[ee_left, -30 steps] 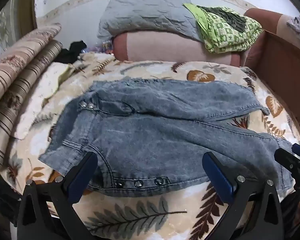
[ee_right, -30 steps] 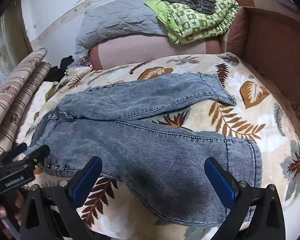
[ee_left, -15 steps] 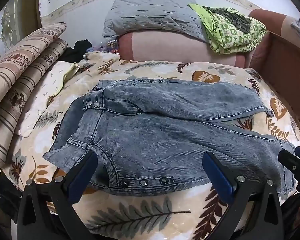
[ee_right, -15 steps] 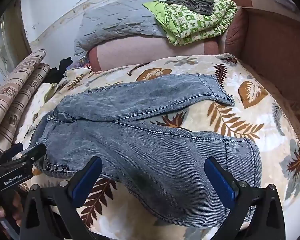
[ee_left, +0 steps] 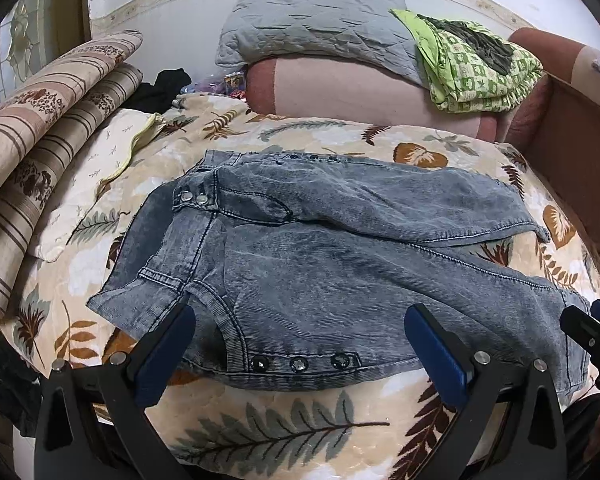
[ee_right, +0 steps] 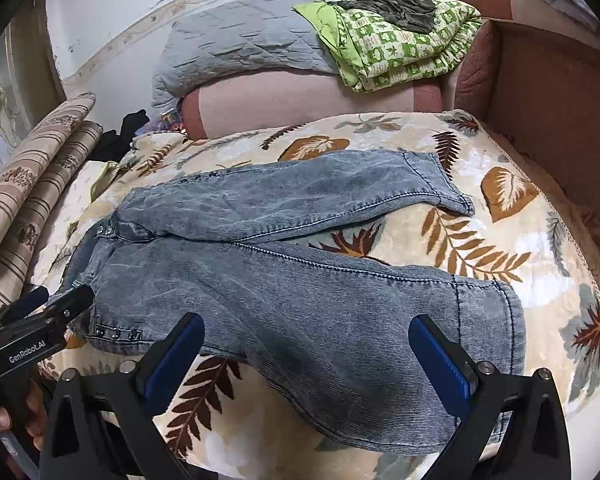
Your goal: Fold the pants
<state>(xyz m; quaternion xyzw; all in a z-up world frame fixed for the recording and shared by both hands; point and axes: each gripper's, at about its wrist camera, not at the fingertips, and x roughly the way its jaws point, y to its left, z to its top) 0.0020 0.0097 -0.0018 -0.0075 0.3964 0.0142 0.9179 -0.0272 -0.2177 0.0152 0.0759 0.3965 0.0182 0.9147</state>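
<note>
1. Plainly, in the left wrist view the pants (ee_left: 324,264) lie flat on the bed (ee_left: 284,432), waist at 9 o'clock, legs running to 3 o'clock. The left gripper (ee_left: 300,344) hovers over the near hip, fingers (ee_left: 164,348) released and holding nothing.
2. Right wrist view: the right gripper (ee_right: 308,352) hangs over the near leg at 6 o'clock, fingers (ee_right: 440,356) spread wide, empty. A pillow (ee_right: 236,44) sits at 12 o'clock.

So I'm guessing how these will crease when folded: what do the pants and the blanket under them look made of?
The pants look like washed blue-grey denim, matte, with fine diagonal ribbing, pale stitched seams and metal studs. The blanket seems a plush fleece or velour: its leaf print has a soft sheen, though the fibre can't be told.
</note>
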